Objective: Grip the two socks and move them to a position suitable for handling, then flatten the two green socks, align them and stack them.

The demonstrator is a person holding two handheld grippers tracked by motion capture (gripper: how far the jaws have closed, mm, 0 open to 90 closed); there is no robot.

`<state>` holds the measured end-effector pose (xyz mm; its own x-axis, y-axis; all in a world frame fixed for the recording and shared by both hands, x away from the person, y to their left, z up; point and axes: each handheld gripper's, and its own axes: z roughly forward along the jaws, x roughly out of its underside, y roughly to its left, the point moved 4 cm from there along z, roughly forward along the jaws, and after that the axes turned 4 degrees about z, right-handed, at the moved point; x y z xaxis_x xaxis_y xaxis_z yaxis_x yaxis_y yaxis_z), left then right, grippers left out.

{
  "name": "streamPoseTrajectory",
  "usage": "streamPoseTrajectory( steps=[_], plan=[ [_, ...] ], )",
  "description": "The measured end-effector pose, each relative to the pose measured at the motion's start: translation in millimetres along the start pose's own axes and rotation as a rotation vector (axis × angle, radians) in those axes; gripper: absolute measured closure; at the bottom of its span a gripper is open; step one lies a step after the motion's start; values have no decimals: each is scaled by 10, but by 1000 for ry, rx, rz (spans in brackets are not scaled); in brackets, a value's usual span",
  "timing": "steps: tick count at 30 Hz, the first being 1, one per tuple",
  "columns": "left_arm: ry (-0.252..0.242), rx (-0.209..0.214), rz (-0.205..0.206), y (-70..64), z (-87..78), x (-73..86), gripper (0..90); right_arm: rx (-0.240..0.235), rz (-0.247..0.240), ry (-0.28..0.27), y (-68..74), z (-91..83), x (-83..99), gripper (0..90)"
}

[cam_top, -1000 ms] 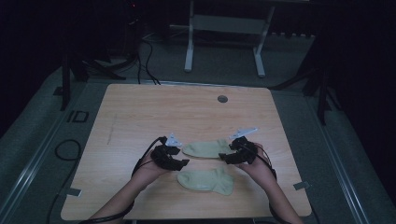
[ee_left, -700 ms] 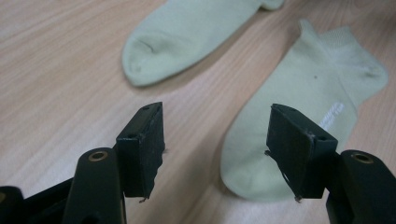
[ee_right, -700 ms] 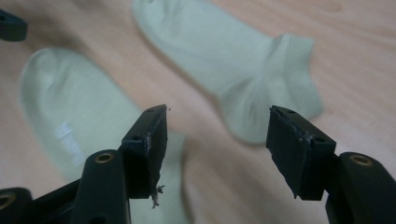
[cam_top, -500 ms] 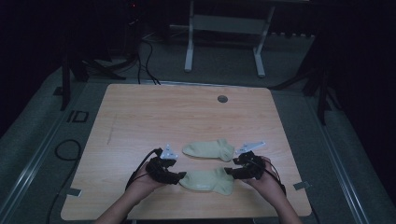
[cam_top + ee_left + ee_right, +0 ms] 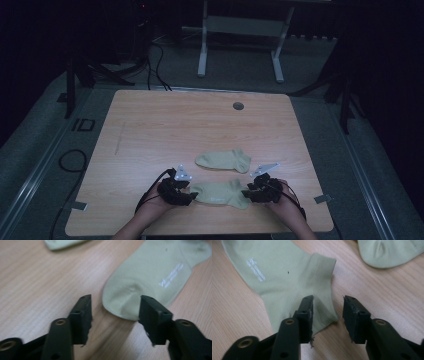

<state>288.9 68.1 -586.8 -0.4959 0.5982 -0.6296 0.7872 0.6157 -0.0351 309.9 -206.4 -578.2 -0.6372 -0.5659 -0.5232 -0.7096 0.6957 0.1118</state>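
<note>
Near sock [image 5: 220,193] lies flat at lower centre of the high view. I straddle its toe with the left gripper [image 5: 115,312], its cuff with the right gripper [image 5: 328,311], both open; close squarely on fabric.

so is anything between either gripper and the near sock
Nothing visible. The left gripper stands open at the toe of the near sock, and the right gripper open at its cuff corner. The far sock lies apart, beyond it.

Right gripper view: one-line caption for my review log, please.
Open right hand-held gripper straddles the cuff corner of the near sock on the wooden table; second sock beyond.
</note>
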Motion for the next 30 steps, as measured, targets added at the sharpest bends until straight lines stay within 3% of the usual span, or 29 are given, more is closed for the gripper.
streamPoseTrajectory(
  steps=[6, 10, 11, 13, 16, 21, 30],
  plan=[
    [9, 1, 24, -29, 27, -7, 590, 41, -31, 5, 38, -1, 17, 715],
    [6, -5, 22, -19, 28, -6, 687, 45, -28, 4, 44, -2, 21, 766],
    [1, -5, 19, -21, 30, -4, 775, 45, -25, -3, 46, -1, 28, 798],
    [-2, 1, 18, -25, 32, -3, 847, 44, -22, -5, 47, -2, 31, 808],
    [2, -4, 34, -46, 38, -13, 870, 48, -21, -6, 60, -3, 39, 824],
    [1, 9, 26, -42, 28, -14, 874, 42, -21, 9, 74, -13, 37, 830],
    [-27, 29, 14, -15, -108, -108, 879, 17, -14, -37, 96, -172, -31, 833]
  ],
)
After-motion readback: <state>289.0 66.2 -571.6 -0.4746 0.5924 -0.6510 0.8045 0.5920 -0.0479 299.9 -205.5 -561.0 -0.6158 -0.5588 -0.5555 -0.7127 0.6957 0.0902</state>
